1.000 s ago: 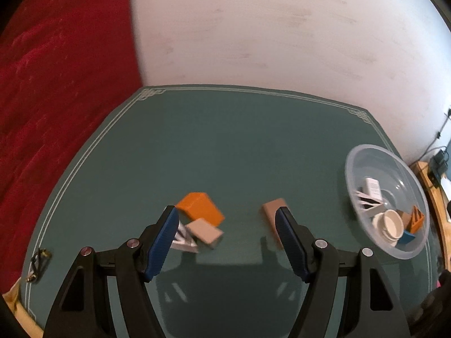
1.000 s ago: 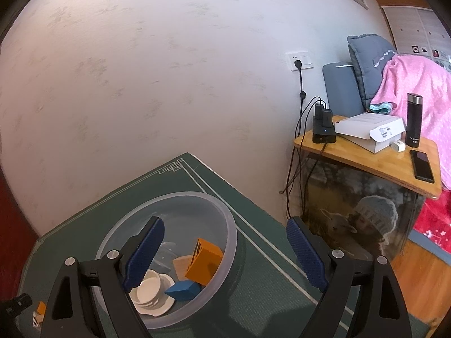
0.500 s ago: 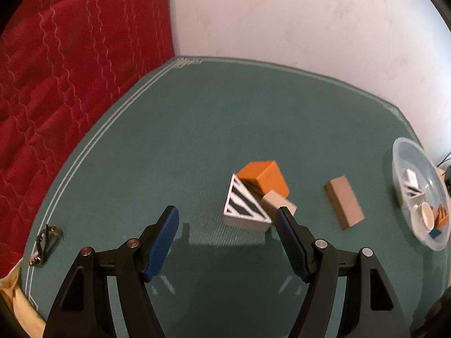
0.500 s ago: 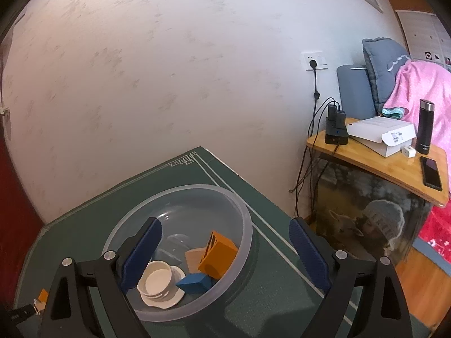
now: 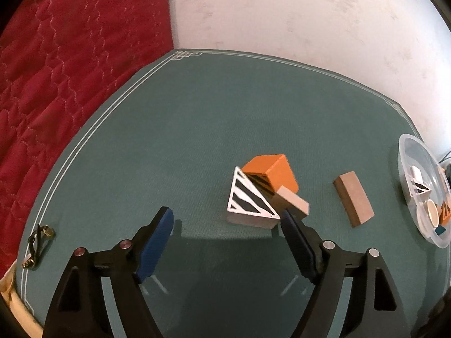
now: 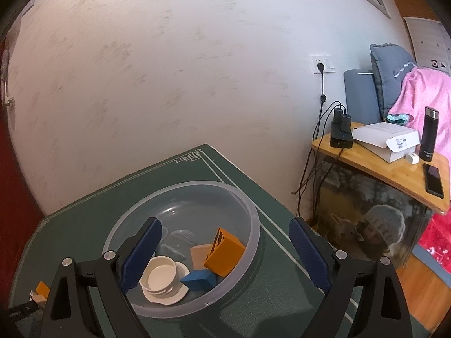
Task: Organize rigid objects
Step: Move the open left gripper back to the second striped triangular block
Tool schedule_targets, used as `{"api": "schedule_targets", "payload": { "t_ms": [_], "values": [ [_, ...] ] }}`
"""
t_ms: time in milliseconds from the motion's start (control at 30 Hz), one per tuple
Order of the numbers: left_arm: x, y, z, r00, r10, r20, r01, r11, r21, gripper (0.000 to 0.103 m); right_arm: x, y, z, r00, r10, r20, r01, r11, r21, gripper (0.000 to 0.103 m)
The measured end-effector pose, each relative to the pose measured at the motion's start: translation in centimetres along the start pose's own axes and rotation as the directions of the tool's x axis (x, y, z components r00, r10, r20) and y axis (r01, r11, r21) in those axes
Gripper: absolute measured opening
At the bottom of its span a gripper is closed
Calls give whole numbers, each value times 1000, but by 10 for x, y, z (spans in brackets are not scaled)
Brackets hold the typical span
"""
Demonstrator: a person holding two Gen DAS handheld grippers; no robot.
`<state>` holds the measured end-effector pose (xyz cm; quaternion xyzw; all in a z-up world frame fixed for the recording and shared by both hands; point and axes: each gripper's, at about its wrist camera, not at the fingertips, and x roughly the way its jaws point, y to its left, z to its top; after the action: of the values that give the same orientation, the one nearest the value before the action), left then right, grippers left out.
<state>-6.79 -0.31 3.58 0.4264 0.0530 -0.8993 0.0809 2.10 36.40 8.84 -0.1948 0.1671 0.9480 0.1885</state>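
1. Nearest in the left wrist view, the left gripper (image 5: 225,219) hangs over the green tabletop (image 5: 174,140); its fingers are spreading wider and nothing sits between them.
2. Just past the right fingertip lies a striped triangle block (image 5: 248,200), flat on the tabletop, black and white stripes facing up.
3. Touching that triangle's far side are an orange cube (image 5: 272,173) and a small pale block (image 5: 293,201), the three bunched together.
4. Apart to the right, a brown bar (image 5: 353,198) lies alone.
5. At the left tabletop edge sits a black clip (image 5: 36,249).
6. Beyond the tabletop are a red quilt (image 5: 62,56) and a white wall (image 5: 310,17).
7. Close in the right wrist view, the right gripper (image 6: 225,238) hovers over a clear bowl (image 6: 251,214) with fingers spread wide, pinching nothing.
8. Inside the bowl are a white cup (image 6: 162,274) on a saucer, a blue block (image 6: 200,278), an orange slotted block (image 6: 225,253) and a pale cube (image 6: 200,255).
9. Farther right stands a wooden side table (image 6: 394,169) carrying a charger (image 6: 341,133), white box (image 6: 386,138), dark flask (image 6: 430,133) and phone (image 6: 433,179).
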Motion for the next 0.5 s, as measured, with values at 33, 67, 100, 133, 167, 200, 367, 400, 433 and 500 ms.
{"api": "schedule_targets", "payload": {
  "t_ms": [33,67,100,133,167,200,367,400,433,500],
  "values": [
    [-1,1,0,1000,3,0,-3,1000,-2,80,0,0,0,1000,0,0,0,1000,0,94],
    [-2,3,-2,1000,7,1,-7,1000,-4,80,0,0,0,1000,0,-1,0,1000,0,94],
    [-3,5,-2,1000,9,1,-9,1000,-6,80,0,0,0,1000,0,-1,0,1000,0,94],
    [-4,7,-3,1000,12,0,-12,1000,-8,80,0,0,0,1000,0,0,0,1000,0,94],
    [-4,9,-4,1000,13,-1,-13,1000,-9,80,0,1,0,1000,0,0,0,1000,-1,94],
    [-4,10,-5,1000,14,-3,-14,1000,-10,80,0,1,0,1000,1,-1,-1,1000,-2,94],
    [-4,14,-6,1000,15,-6,-15,1000,-15,80,0,2,0,1000,3,0,-3,1000,-7,94],
    [-4,14,-5,1000,15,-5,-15,1000,-15,80,1,2,0,1000,2,0,-2,1000,-7,94],
    [-4,13,-4,1000,15,-4,-15,1000,-13,80,1,2,0,1000,2,1,-2,1000,-7,94],
    [-2,11,-3,1000,14,-2,-14,1000,-10,80,1,2,0,1000,2,2,-2,1000,-7,94]
  ]
}}
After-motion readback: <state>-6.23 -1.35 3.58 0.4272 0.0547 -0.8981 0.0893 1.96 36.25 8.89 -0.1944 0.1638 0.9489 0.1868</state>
